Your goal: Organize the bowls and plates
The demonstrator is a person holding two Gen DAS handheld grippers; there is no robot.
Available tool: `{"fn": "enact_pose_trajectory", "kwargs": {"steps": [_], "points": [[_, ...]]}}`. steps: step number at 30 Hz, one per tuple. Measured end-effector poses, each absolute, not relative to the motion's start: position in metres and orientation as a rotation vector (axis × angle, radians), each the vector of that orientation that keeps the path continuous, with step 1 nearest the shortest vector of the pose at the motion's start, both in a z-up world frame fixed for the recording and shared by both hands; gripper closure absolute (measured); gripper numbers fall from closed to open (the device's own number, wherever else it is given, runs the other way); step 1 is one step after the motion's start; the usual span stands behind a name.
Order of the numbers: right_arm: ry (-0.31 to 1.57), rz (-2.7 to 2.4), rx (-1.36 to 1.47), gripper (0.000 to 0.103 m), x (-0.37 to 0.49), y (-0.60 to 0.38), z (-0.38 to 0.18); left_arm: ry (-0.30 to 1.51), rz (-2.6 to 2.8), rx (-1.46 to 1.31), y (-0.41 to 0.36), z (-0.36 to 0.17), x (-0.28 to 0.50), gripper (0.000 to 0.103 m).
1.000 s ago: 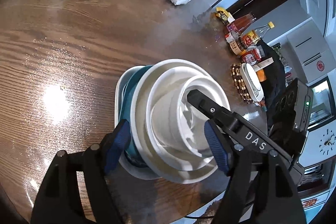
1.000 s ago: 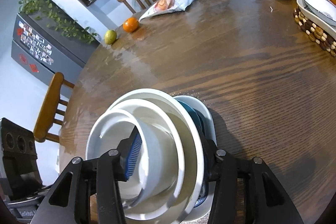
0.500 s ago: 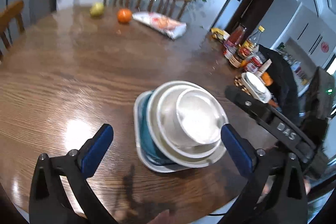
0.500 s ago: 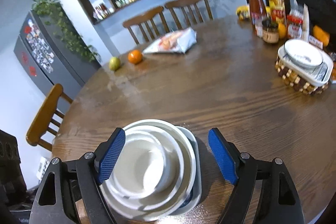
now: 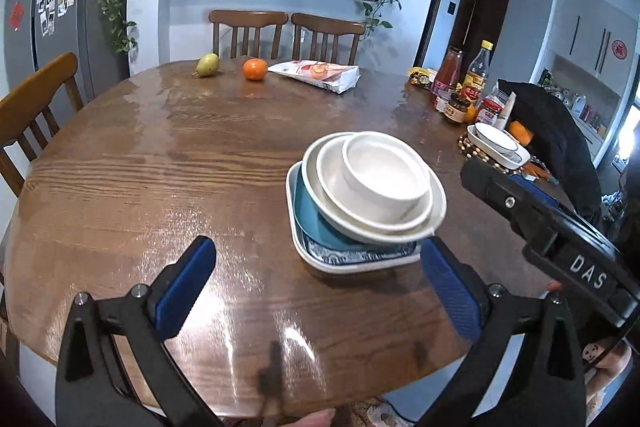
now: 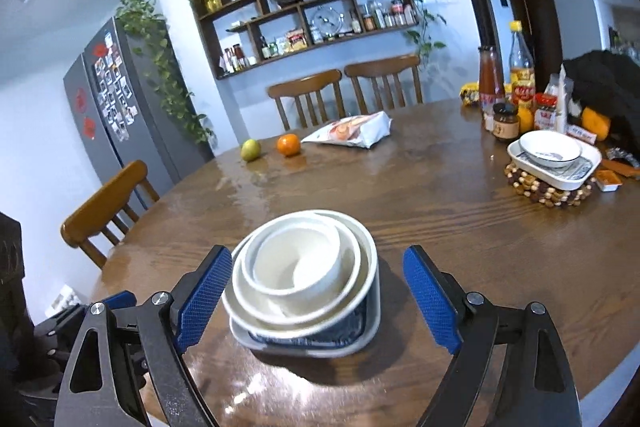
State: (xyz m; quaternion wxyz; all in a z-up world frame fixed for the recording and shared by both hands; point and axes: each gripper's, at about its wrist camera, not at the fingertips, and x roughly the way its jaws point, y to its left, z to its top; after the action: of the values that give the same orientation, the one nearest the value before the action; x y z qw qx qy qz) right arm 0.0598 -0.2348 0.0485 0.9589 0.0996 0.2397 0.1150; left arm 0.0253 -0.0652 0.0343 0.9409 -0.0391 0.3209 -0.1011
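Observation:
A stack of dishes (image 5: 368, 203) stands on the wooden table (image 5: 160, 167) near its front edge. It has a small white bowl (image 5: 384, 175) on top, wider white bowls under it, a blue bowl (image 5: 308, 211) and a square blue-patterned plate (image 5: 352, 261) at the bottom. My left gripper (image 5: 316, 247) is open wide just short of the stack and holds nothing. My right gripper (image 6: 316, 255) has its jaws opening. The stack (image 6: 304, 283) shows between its blue pads (image 6: 204, 291), which do not press on it. Its black body (image 5: 532, 215) shows to the stack's right.
A pear (image 5: 207, 65), an orange (image 5: 255, 69) and a snack bag (image 5: 316, 73) lie at the far side. Bottles and jars (image 6: 516, 95) stand far right, beside a bowl in a square dish (image 6: 550, 147) on a beaded trivet (image 6: 536, 187). Chairs ring the table.
Both grippers have let go of the stack, opened wide and drawn back from it. The right finger has come out of the top bowl, and both views have tipped up toward level.

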Motion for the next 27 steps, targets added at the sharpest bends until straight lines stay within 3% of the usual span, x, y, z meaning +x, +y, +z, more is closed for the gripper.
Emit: {"fn": "enact_pose_trajectory", "kwargs": {"steps": [27], "points": [[0.501, 0.162, 0.152, 0.015, 0.015, -0.231, 0.015, 0.733, -0.18, -0.031, -0.082, 0.003, 0.004, 0.001]]}}
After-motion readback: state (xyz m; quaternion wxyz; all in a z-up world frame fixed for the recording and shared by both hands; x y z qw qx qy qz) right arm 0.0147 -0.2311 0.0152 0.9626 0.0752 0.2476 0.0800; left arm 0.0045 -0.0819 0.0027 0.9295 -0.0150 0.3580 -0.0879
